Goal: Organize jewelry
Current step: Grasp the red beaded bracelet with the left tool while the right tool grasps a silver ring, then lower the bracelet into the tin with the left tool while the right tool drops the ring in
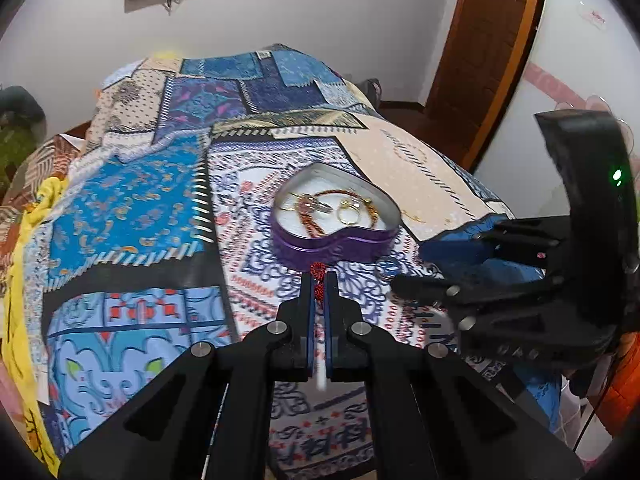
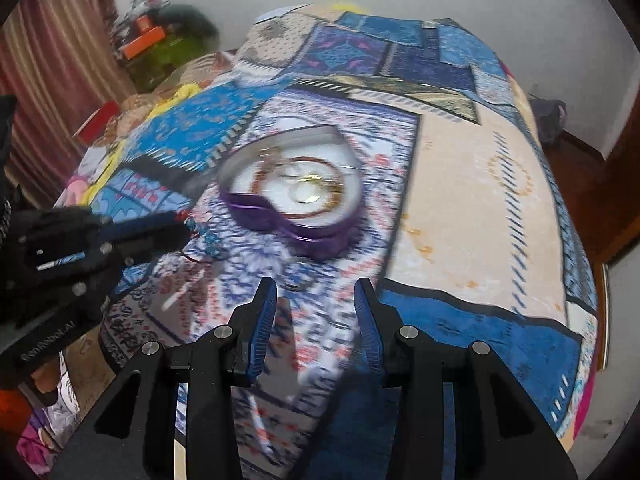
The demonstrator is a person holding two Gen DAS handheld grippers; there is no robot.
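A heart-shaped purple tin [image 1: 334, 222], centre frame on the patchwork bedspread [image 1: 132, 200], holds gold rings. Left claw [image 1: 319, 276] is clenched on a red beaded piece [image 1: 318, 270], mostly hidden; right claw [image 2: 316, 292] is released, the right view blurred.

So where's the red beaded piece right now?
In the left wrist view, the red beaded piece is pinched in the shut left gripper, just in front of the purple heart-shaped tin on the patchwork bedspread.
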